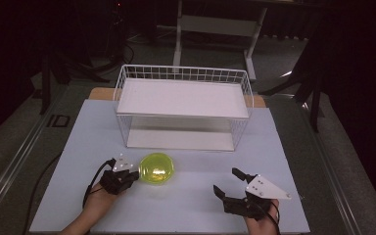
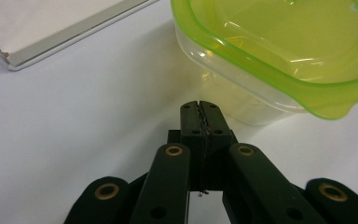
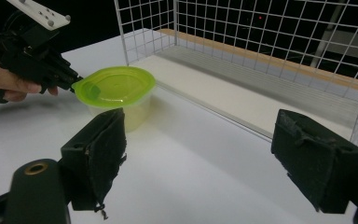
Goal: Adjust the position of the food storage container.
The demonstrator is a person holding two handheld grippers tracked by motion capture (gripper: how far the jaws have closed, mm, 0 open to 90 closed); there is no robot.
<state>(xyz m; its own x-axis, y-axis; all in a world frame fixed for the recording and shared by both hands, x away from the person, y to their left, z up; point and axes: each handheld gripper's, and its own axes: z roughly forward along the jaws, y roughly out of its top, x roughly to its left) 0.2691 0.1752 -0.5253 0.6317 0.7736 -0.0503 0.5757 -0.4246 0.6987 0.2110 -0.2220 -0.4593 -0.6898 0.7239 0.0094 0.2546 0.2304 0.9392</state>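
Note:
A clear plastic container with a lime-green lid stands on the white table in front of the wire rack. My left gripper is at its left side, jaws shut with nothing between them. In the left gripper view the shut tips point at the container, just under the lid's rim; whether they touch is unclear. My right gripper rests open near the front right, well apart from the container. From the right gripper view, its wide-open jaws frame the container and the left gripper beyond.
A white wire rack with an upper shelf and a lower tray stands at the middle back of the white table. Its lower tray edge lies close behind the container. Dark floor and stands surround the table.

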